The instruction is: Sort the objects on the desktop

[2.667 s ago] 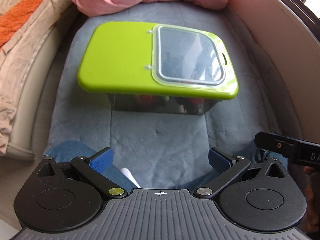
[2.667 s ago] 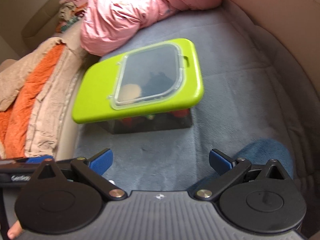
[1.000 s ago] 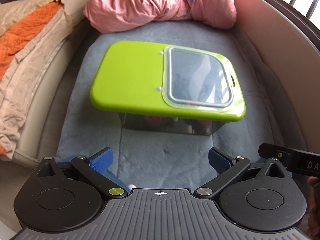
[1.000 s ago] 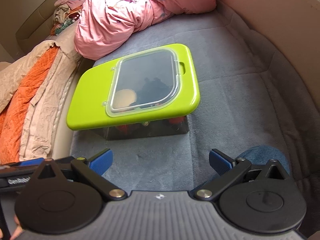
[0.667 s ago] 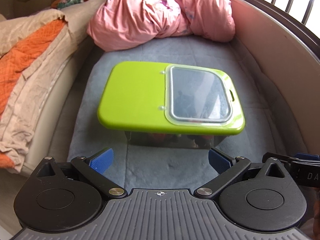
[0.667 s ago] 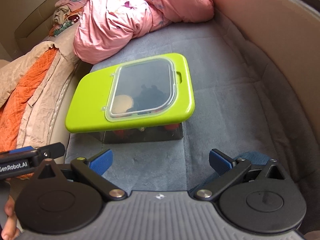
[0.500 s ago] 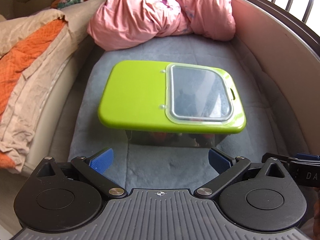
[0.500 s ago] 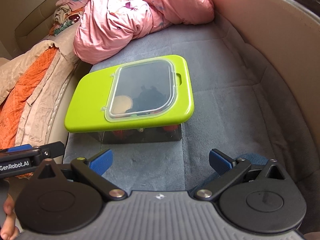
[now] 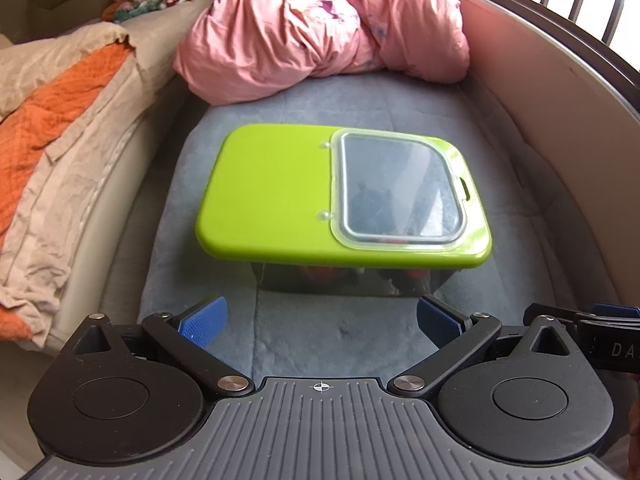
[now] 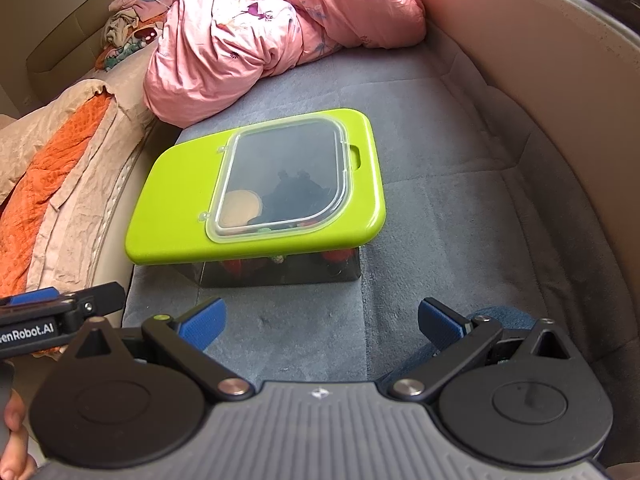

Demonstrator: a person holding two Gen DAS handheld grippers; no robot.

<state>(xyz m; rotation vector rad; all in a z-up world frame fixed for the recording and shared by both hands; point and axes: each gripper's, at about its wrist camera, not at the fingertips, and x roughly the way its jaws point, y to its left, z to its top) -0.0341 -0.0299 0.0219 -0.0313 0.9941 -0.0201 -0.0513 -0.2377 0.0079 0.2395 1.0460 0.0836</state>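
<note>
A grey cushion point(image 9: 332, 344) runs between beige padded walls; a pink quilt point(image 9: 320, 24) is heaped at its far end and an orange blanket point(image 9: 52, 120) lies on the left. A box point(image 9: 344, 204) with a lime lid and clear window sits mid-cushion, with bare cushion on its right. The left gripper point(image 9: 320, 320) and right gripper point(image 10: 320, 320) hang near its front, jaws wide apart, holding nothing.

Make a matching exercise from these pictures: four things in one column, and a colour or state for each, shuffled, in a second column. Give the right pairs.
Things:
1. box lid
2. hatch
3. bundled quilt
4. left claw

Colours or states:
A. pink
B. open, holding nothing
C. lime green
D. clear, closed

Pairs: 1-C, 2-D, 3-A, 4-B
</note>
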